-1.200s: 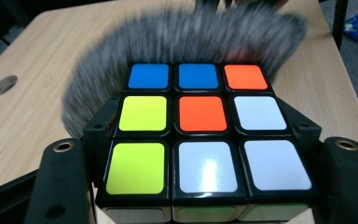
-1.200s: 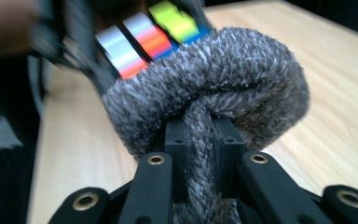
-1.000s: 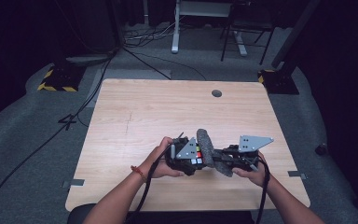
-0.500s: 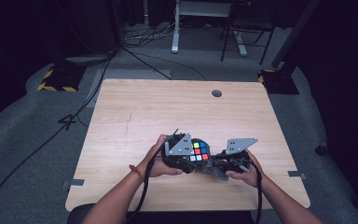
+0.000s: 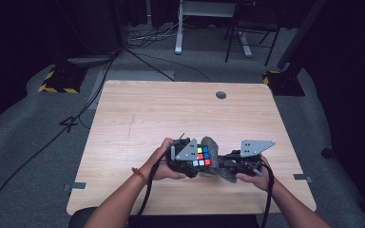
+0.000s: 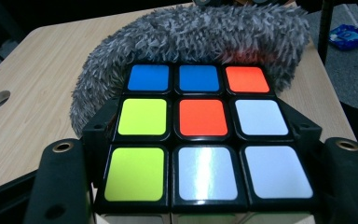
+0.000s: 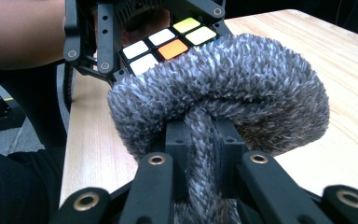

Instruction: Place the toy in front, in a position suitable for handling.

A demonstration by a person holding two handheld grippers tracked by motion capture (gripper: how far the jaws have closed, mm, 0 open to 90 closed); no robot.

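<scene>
1. The left gripper (image 5: 190, 164) has its jaws clamped on a Rubik's cube (image 5: 202, 156), held just above the wooden table (image 5: 171, 114) near its 6 o'clock edge. In the left gripper view the cube (image 6: 204, 135) sits squarely between the jaws, its top face showing blue, orange, yellow-green and white stickers.

2. The right gripper (image 5: 228, 164) has its jaws pinched narrow on a fold of a grey chenille duster cloth (image 5: 214, 159). In the right gripper view the cloth (image 7: 223, 98) bulges out ahead of the jaws and presses against the cube's side at 12 o'clock.

3. The work looks like wiping the cube with the cloth.

4. Risks, as I judge them:
   - A hard push from the cloth could twist a cube layer or lever the cube out of the left jaws, since they hold it only by two opposite sides.
   - The right jaws grip only a thin fold; dragging may pull the cloth free.
   - Long fibres could snag in the cube's seams or the left gripper's linkage.
   - Being close to the table's near edge, a dropped cube could roll off.
</scene>
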